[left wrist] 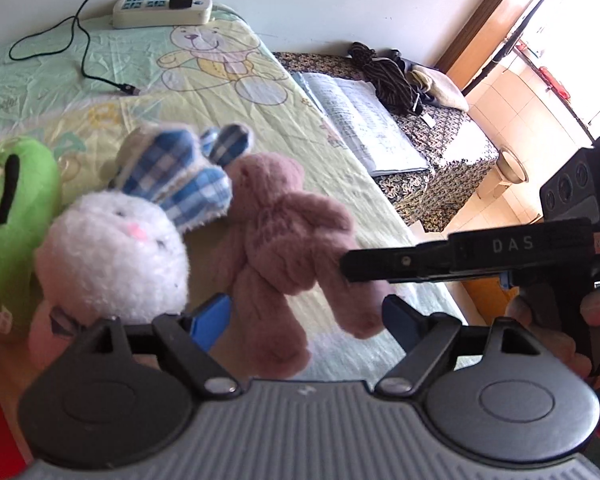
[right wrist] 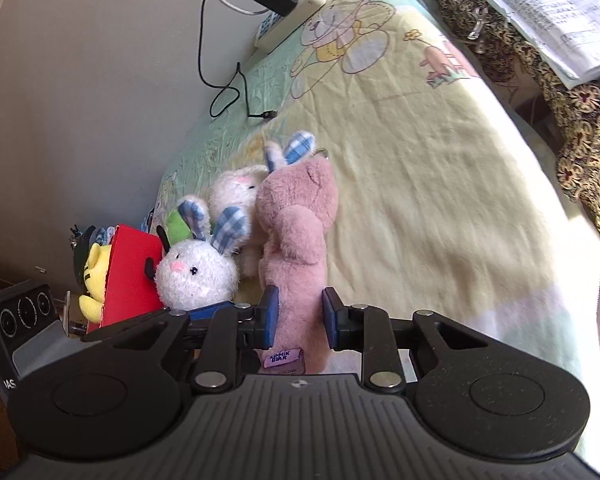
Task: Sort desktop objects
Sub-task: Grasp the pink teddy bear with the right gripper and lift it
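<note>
Pink bear (right wrist: 296, 232) pinched at the legs by right gripper (right wrist: 296, 316), probably for lifting off the desk (right wrist: 440, 184). Left gripper (left wrist: 304, 316) spread wide, holding nothing, hovering by the bunny (left wrist: 116, 248).

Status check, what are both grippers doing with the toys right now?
Right gripper shut on pink plush bear. Left gripper open, empty, just behind the bear. White plush bunny with blue checked ears pressed against the bear.

two white bunnies (right wrist: 196, 276), one pink bear (right wrist: 296, 224) — counted
</note>
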Motion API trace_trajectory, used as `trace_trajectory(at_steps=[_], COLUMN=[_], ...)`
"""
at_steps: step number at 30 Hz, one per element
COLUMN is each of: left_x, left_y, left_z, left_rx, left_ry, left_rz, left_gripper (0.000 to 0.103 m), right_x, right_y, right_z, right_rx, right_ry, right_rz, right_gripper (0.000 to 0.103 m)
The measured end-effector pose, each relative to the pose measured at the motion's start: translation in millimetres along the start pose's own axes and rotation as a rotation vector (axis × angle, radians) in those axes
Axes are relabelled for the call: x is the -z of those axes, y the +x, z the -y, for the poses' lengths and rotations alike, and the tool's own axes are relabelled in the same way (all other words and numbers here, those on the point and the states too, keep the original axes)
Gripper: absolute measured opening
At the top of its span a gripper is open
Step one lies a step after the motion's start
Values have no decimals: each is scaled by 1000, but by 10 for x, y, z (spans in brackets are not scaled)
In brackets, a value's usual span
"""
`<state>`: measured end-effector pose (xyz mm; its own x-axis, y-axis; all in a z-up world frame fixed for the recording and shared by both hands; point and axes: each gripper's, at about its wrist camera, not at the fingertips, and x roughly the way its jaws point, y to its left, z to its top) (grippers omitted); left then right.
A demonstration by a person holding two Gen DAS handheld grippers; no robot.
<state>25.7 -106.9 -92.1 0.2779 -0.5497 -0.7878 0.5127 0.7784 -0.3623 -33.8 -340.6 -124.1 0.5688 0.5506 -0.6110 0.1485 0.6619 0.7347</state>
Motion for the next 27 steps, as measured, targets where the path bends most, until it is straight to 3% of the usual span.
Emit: trace_trajectory(at_steps=[5,7,13,20,27], left_x=[-62,-82,-169,-193,-170], left_y=[242,322,486,668,654], left_z=[107,158,129,208,248], left_rx=[32,39,23,-11,-22], left_ry=[7,20,17,18,33], left_rz=[-41,-54,-71,-89,-105], left_gripper=[84,83,83,85,85], right_x=[161,158,-29,-147,-126], right_y=[-106,-115,-38,221,195], right_z=[191,246,374,392,328], right_rx=[50,75,34,-47,-65], right_ry=[45,62,69,73,58], right_rz=[4,42,119,78,40], right_gripper=[24,30,51,50,40])
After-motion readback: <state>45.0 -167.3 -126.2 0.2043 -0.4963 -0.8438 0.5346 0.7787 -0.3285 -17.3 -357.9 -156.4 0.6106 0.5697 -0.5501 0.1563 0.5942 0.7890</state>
